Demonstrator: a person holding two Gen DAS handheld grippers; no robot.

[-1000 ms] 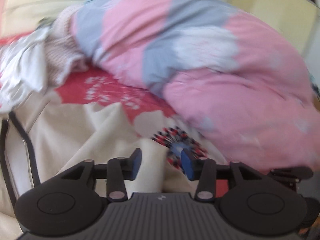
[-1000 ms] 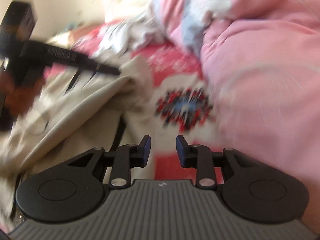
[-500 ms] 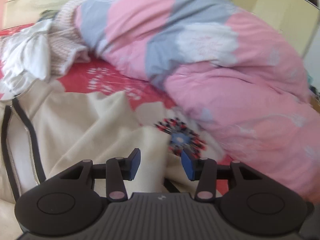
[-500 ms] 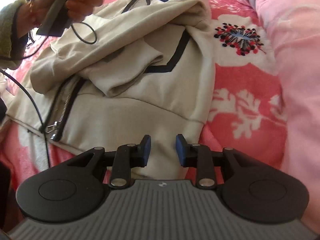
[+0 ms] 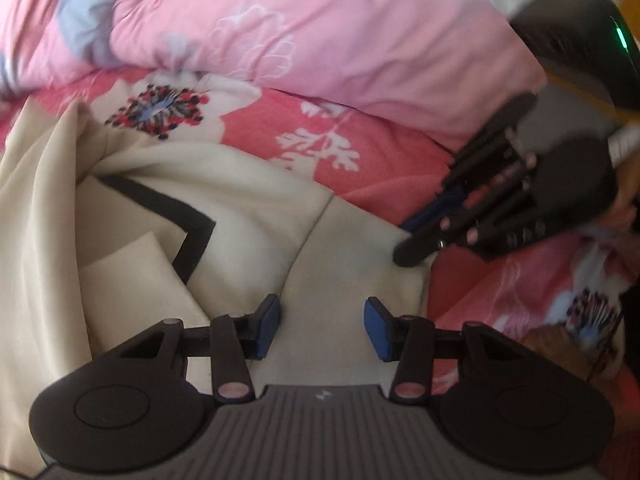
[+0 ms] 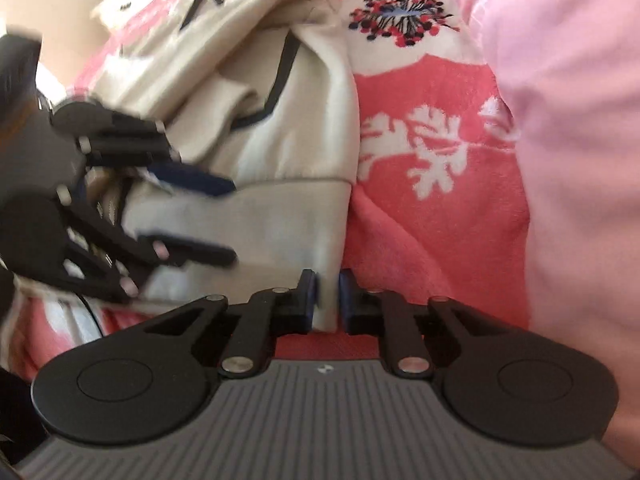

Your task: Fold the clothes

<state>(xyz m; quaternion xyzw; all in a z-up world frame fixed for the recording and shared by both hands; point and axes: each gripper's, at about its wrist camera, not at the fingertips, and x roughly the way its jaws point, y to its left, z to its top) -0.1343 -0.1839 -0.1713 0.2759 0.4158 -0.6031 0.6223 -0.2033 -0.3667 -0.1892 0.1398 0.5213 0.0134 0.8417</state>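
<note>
- Your right gripper has just been closing; its blue pads now pinch the hem corner of the cream zip-up jacket with black trim.
- Your left gripper hangs over the same hem, jaws apart, nothing between the pads.
- The jacket lies crumpled on the red floral bedsheet, beside the pink quilt.

Soft daylight fills both views, warm and even, with only faint shadows in the folds of the jacket. Fisheye bending curves the quilt and darkens the corners. Motion blur smears the right tongs in the left view and the left tongs in the right view.
</note>
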